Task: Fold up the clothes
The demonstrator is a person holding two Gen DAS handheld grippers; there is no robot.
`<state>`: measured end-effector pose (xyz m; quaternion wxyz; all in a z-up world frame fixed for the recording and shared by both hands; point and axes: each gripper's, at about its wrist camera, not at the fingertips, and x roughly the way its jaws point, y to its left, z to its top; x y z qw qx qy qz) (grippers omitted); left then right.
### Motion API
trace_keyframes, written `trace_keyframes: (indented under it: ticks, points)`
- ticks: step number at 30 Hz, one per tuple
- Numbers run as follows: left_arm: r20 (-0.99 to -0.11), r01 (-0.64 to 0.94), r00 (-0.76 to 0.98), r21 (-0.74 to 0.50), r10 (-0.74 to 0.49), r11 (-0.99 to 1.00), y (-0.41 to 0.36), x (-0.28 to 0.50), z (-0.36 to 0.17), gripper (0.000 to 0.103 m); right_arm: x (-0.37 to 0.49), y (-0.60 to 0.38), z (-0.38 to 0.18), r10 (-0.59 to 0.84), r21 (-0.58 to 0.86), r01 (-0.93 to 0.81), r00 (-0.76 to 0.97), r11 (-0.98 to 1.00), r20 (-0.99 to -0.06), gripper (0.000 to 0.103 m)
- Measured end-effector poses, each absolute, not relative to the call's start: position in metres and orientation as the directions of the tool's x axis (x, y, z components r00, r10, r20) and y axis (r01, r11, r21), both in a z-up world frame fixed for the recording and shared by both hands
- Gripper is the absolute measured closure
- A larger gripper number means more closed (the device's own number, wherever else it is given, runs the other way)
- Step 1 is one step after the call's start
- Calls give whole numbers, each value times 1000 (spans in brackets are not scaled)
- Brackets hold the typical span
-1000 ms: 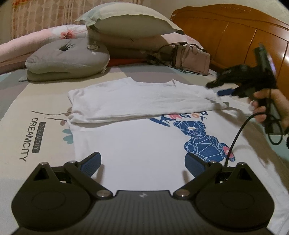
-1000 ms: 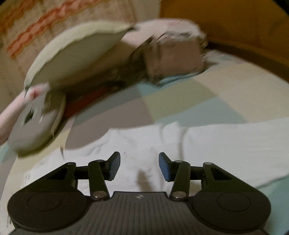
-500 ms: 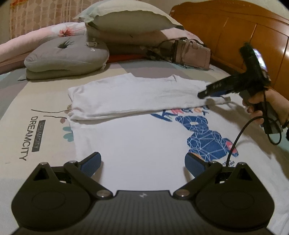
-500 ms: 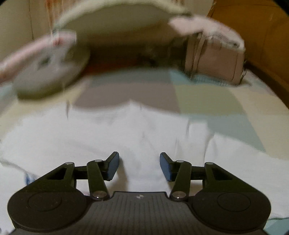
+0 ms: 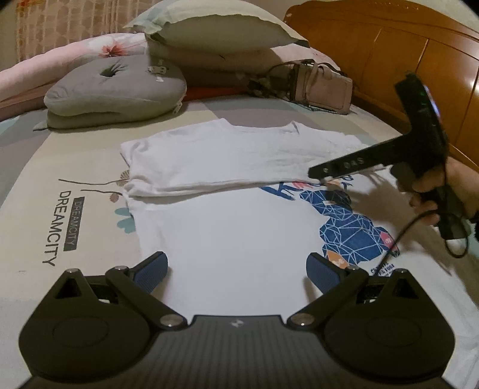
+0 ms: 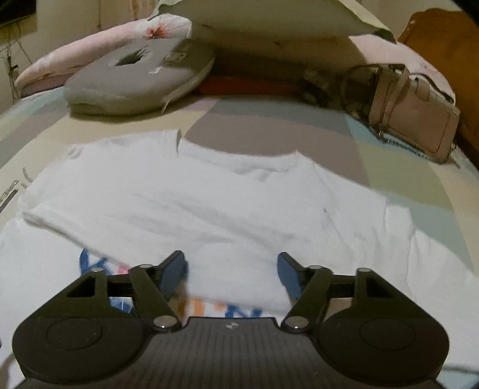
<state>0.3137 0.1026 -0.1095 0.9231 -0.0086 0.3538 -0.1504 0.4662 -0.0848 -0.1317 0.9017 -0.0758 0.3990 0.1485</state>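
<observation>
A white T-shirt (image 5: 233,233) with a blue geometric print (image 5: 350,227) lies flat on the bed, its far side folded over toward me as a flap (image 5: 227,158). My left gripper (image 5: 236,269) hovers open over the shirt's near part, nothing between its blue pads. In the right wrist view the same shirt (image 6: 209,203) fills the middle. My right gripper (image 6: 230,269) is over the flap's near edge, its jaws opening and holding nothing. The left wrist view shows that right gripper (image 5: 320,175) in a person's hand (image 5: 431,191), tips at the flap's right end.
At the head of the bed lie a grey ring cushion (image 5: 116,86), a large pillow (image 5: 221,27) and a pink handbag (image 5: 323,86). A wooden headboard (image 5: 389,57) runs along the right. The bedsheet (image 5: 63,221) carries printed lettering on the left.
The right gripper rolled level, moved left and toward me along the folded flap, and its jaws widened. The left gripper stayed put.
</observation>
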Motion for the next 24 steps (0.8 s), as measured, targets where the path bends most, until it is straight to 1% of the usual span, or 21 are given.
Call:
trace_keyframes:
  ticks: [4,10,11,14,17,20,22,24]
  points:
    - [-645,280,707,-123,-292,952,101,312,-108,4,460,-86,-118,209,-5,-327,617,945,-758,26]
    - [-645,284,705,-124,-295,951,101,312,-108,4,471,-60,-105,269,33,-346,664,938,-698,24]
    - [-645,285,704,-126,-297,950,101,313,-108,4,475,-53,-107,267,22,-353,665,936,-697,23]
    - [-648,286,699,-133,-302,949,103,313,-109,4,486,-37,-126,217,-48,-370,640,928,-737,22]
    - [-650,288,696,-134,-303,948,102,314,-109,4,476,-42,-134,237,-31,-380,638,925,-733,18]
    - [-627,322,705,-134,-331,937,96,308,-106,4,463,-60,-122,236,-5,-357,627,934,-742,18]
    - [-592,365,719,-124,-364,923,90,302,-102,4,448,-83,-108,210,-13,-316,660,949,-721,18]
    - [-569,401,724,-114,-390,909,83,296,-99,4,434,-107,-96,189,-7,-272,687,962,-701,13]
